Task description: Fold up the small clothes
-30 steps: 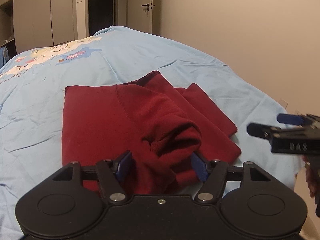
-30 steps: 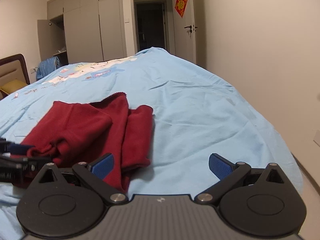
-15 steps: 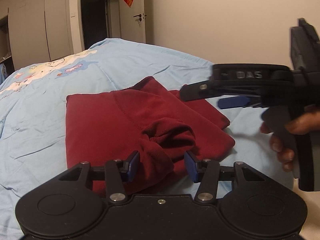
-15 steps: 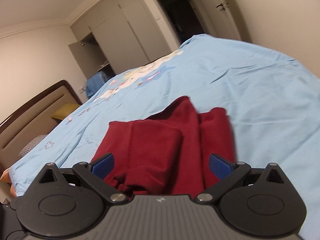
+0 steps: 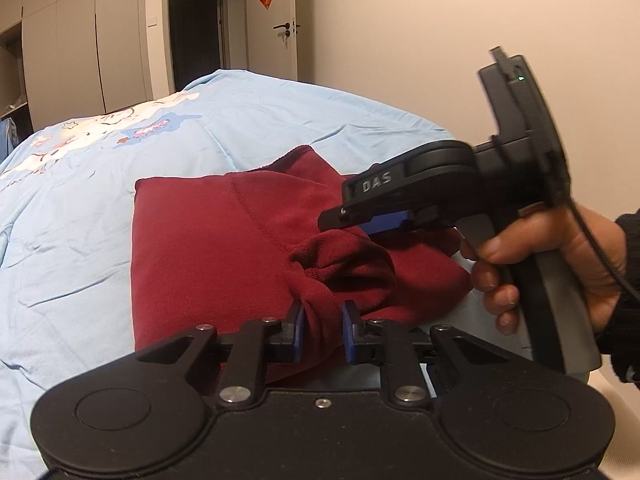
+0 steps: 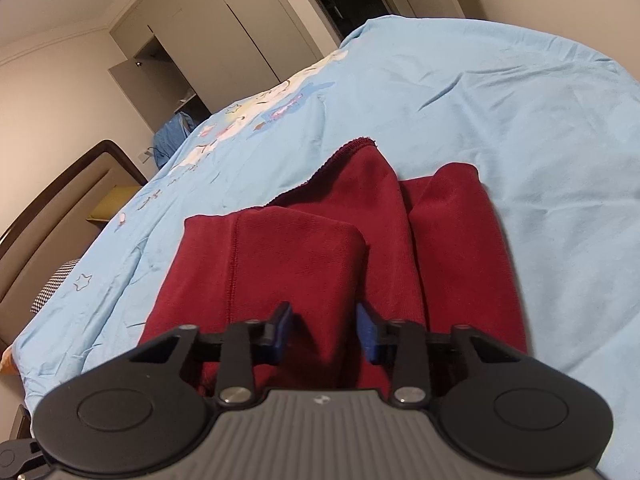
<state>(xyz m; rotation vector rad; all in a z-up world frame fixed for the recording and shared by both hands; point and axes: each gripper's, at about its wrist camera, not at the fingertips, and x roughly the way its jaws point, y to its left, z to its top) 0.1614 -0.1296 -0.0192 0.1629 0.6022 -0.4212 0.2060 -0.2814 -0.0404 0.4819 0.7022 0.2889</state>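
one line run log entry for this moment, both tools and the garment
left tool: shut on red garment | right tool: part open over its near fold | garment: on blue bedsheet

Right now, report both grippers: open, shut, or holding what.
Left gripper: shut on a bunched fold of the red garment.
Right gripper: partly open, straddling the red garment's near edge, not clamped.

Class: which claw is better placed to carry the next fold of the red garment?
Probably left: the left claw is shut on a bunched edge of the red garment; the right claw is open above it.
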